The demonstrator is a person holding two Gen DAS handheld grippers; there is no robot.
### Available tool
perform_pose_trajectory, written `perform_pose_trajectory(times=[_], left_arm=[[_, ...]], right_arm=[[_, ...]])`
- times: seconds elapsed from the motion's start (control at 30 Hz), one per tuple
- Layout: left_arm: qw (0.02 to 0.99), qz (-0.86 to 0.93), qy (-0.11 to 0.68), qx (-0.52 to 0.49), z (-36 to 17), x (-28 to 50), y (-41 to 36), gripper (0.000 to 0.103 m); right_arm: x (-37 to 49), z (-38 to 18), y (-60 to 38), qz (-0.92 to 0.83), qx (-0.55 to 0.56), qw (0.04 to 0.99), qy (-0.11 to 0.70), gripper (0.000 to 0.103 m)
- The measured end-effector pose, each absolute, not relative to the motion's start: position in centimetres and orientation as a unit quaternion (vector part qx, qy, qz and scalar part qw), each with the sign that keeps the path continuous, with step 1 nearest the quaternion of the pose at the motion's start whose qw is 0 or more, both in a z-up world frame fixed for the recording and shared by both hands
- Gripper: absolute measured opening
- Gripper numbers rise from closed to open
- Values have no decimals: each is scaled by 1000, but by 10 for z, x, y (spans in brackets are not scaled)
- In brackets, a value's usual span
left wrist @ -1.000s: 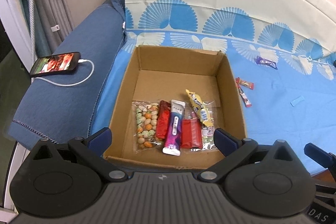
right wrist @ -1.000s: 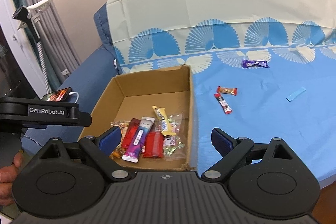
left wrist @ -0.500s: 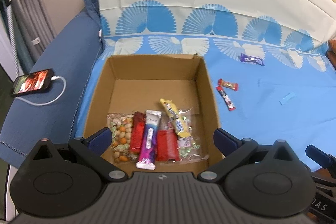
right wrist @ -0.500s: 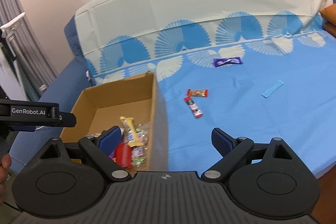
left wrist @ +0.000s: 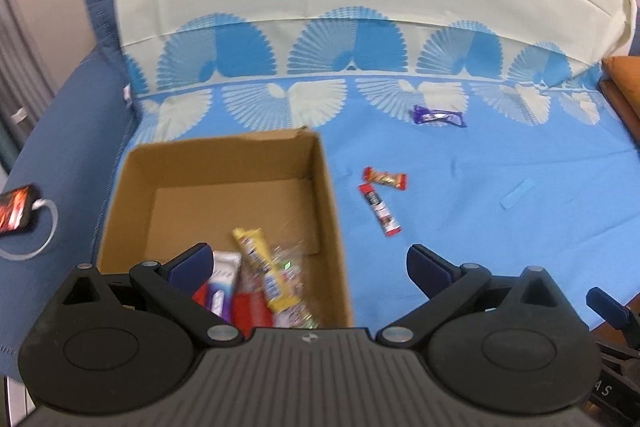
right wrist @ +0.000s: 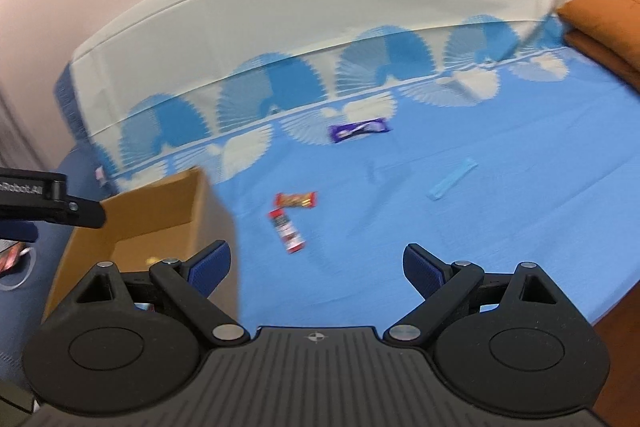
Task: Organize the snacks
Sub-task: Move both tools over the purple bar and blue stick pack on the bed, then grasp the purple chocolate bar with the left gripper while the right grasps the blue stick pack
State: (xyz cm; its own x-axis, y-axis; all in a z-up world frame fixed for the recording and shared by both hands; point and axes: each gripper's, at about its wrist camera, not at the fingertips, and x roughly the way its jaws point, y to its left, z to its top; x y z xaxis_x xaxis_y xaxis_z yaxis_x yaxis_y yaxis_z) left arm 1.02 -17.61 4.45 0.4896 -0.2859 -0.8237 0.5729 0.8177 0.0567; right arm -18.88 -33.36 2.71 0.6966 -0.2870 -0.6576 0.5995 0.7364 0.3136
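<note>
Both the left claw (left wrist: pixel 308 265) and the right claw (right wrist: pixel 316 263) are spread and hold nothing. The open brown cardboard box (left wrist: pixel 328 211) contains several snacks. 2 red snack bars (right wrist: pixel 290 217) and 1 purple wrapper (right wrist: pixel 358 130) lie on the blue bed sheet (right wrist: pixel 460 247).

Box (left wrist: pixel 328 187): open brown cardboard, holds blurred pile of wrappers (left wrist: pixel 260 279) at near end, yellow bar on top. Right of box, apart: red stick (left wrist: pixel 380 210) lying flat, red-gold bar (left wrist: pixel 385 178) just beyond it. Farther right: purple bar (left wrist: pixel 439 116), flat.
</note>
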Motion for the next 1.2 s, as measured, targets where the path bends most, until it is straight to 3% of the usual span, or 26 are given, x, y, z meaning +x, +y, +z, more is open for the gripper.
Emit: perform_pose_trajectory(times=[0.33, 0.7, 0.93, 1.0, 1.2], left_arm=[[828, -335, 396, 211, 8, 57, -286, 103], [777, -401, 373, 310, -109, 141, -471, 103], [756, -411, 377, 342, -176, 187, -551, 103], [748, -408, 373, 368, -191, 194, -569, 103], [732, -401, 377, 401, -224, 204, -591, 103]], right_arm=[[-183, -13, -430, -327, 278, 857, 286, 96], [-114, -136, -554, -392, 306, 800, 336, 97], [-69, -191, -583, -409, 286, 792, 352, 97], [-62, -206, -585, -414, 275, 789, 363, 103], [-61, -217, -568, -427, 214, 812, 336, 103]])
